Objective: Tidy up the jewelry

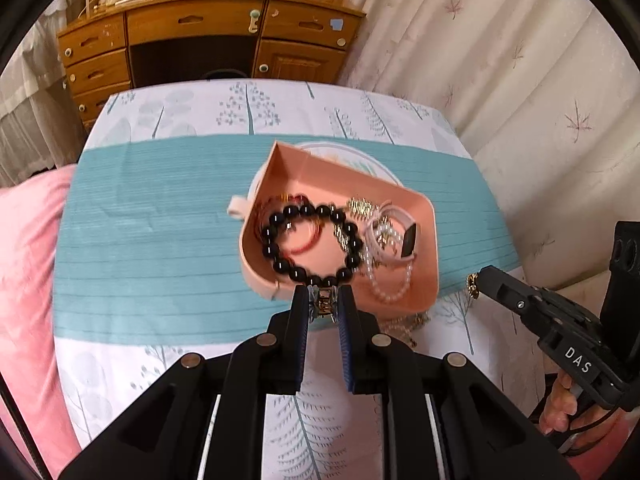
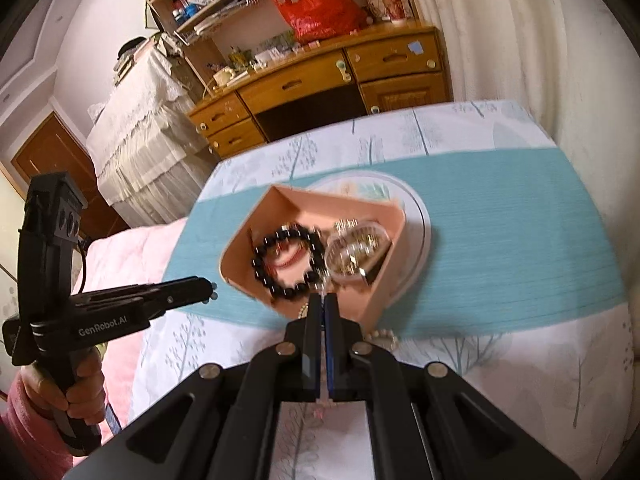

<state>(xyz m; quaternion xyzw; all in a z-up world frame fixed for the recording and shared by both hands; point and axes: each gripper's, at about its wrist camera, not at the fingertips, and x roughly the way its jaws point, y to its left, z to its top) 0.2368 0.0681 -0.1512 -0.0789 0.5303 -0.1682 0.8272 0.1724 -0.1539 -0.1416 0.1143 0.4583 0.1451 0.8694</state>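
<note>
A pink tray (image 1: 404, 200) (image 2: 256, 224) sits on a table with a teal-banded cloth. It holds a black bead bracelet (image 1: 280, 264) (image 2: 258, 264), a red cord bracelet (image 1: 310, 240), a pearl strand (image 1: 394, 292), gold pieces (image 1: 362, 206) and a white watch (image 1: 400, 236). My left gripper (image 1: 324, 298) is shut on a small gold clasp piece at the tray's near rim. My right gripper (image 2: 322, 302) is shut on a thin chain piece (image 2: 320, 286) at the tray's near edge. A clear round case of gold jewelry (image 2: 354, 252) lies in the tray.
A white round plate (image 2: 420, 216) lies under the tray. Loose pearls and gold chain (image 2: 384, 336) lie on the cloth in front of the tray. A pink quilt (image 1: 28, 260) is on the left. A wooden desk (image 1: 200, 40) stands behind; a curtain (image 1: 500, 60) hangs to the right.
</note>
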